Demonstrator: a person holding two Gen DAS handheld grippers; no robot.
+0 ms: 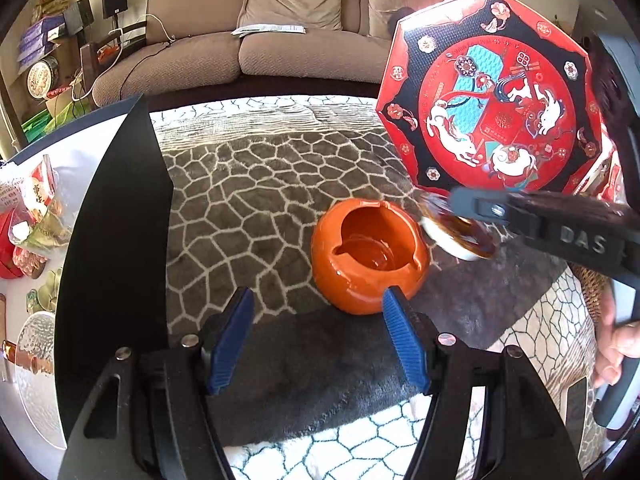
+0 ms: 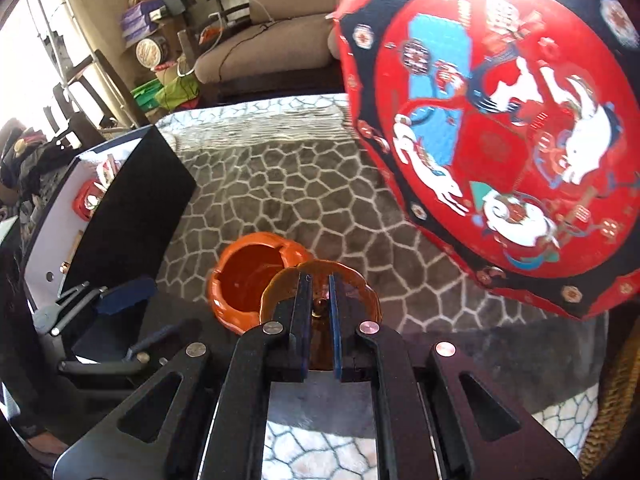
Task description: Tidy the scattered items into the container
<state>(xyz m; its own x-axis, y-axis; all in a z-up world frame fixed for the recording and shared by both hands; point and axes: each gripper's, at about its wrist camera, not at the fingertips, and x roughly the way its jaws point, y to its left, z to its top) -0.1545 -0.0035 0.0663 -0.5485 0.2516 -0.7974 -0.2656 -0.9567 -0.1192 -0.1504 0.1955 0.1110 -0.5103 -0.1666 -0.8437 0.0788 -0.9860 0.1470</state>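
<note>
Plush grey cobble-patterned rug [image 1: 256, 184] carries a glossy round orange ashtray [image 1: 370, 256]. Right gripper [image 2: 318, 304] clamps a scalloped amber glass dish [image 2: 320, 288] beside it; left gripper [image 1: 318, 336] gapes empty.

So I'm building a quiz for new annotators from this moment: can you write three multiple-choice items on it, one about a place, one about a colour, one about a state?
1. Where is the orange ashtray?
A. on the patterned rug
B. on the sofa
C. inside the black box

2. What colour are the left gripper's finger pads?
A. green
B. blue
C. white

3. How is the right gripper?
A. wide open and empty
B. out of view
C. shut on the amber lid

Answers:
1 A: it sits on the rug, ahead of the left fingers.
2 B: both pads show blue.
3 C: the fingers pinch the knob of the lid, which is beside the ashtray's opening.
</note>
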